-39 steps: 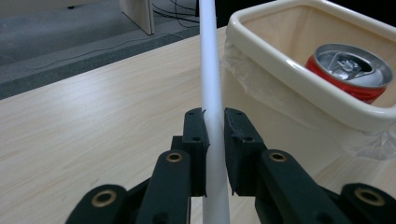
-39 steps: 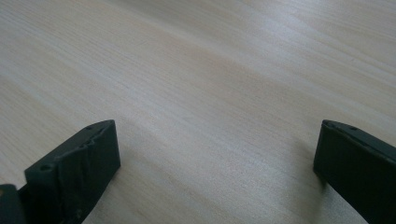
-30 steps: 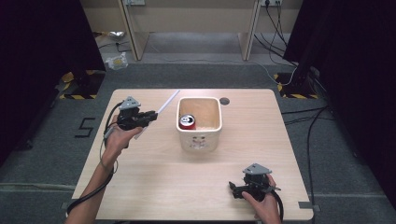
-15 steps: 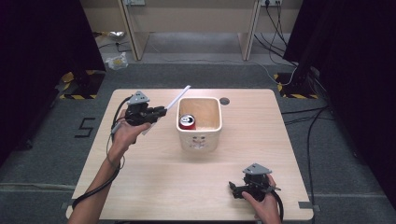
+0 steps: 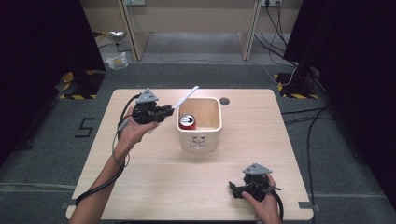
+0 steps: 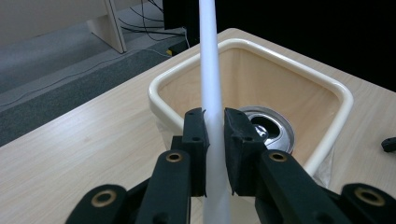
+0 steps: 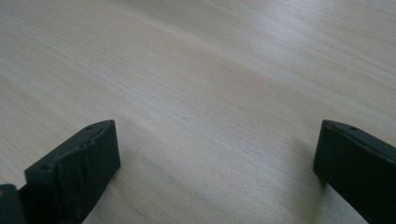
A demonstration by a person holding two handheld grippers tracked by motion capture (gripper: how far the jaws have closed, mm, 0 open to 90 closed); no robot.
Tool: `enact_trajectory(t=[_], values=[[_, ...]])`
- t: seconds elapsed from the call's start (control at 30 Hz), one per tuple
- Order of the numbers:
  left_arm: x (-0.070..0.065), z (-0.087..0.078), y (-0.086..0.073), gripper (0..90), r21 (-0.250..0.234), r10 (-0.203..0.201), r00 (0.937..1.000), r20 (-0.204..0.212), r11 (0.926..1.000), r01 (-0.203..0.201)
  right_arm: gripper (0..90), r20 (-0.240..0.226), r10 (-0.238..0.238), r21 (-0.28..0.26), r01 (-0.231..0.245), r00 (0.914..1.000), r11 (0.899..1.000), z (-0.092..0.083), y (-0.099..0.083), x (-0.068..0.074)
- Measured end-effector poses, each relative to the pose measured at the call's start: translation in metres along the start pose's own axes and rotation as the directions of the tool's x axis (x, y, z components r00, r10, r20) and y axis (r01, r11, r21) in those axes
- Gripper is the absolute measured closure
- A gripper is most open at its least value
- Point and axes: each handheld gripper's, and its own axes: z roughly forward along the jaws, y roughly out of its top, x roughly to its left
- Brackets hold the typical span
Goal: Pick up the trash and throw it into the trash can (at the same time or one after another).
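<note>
My left gripper (image 5: 169, 110) (image 6: 215, 122) is shut on a long white stick (image 5: 185, 98) (image 6: 211, 84), held just left of a cream square bin (image 5: 212, 133) (image 6: 327, 154). The stick slants up and away over the bin's near-left rim. Inside the bin stands a red drink can (image 5: 188, 122), its silver top (image 6: 268, 130) showing past my jaws. My right gripper (image 5: 236, 190) (image 7: 215, 154) rests low over the bare wood near the table's front right, jaws wide apart with nothing between them.
The light wooden table (image 5: 154, 172) has a small round dark hole (image 5: 224, 101) behind the bin. Cables run across the grey floor beyond the far edge. Black curtains hang at both sides. A dark piece (image 6: 388, 144) shows at the right edge of the left gripper view.
My left hand has carried the stick rightward and upward toward the bin, its tip now over the bin's back-left corner. The right hand has stayed put.
</note>
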Motion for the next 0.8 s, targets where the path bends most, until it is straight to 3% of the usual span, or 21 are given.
enact_trajectory(t=[0.47,0.8], values=[[-0.023,0.008,-0.002,78.7,0.036,0.052,0.9977,0.043,0.9979,-0.054,0.7,0.0,0.0,0.0,0.0,1.0,1.0,0.0,0.0,0.0],[-0.031,0.012,-0.001,78.8,0.049,0.059,0.9963,0.062,0.9968,-0.062,0.7,0.0,-0.001,0.0,0.001,1.0,1.0,0.0,0.0,0.0]])
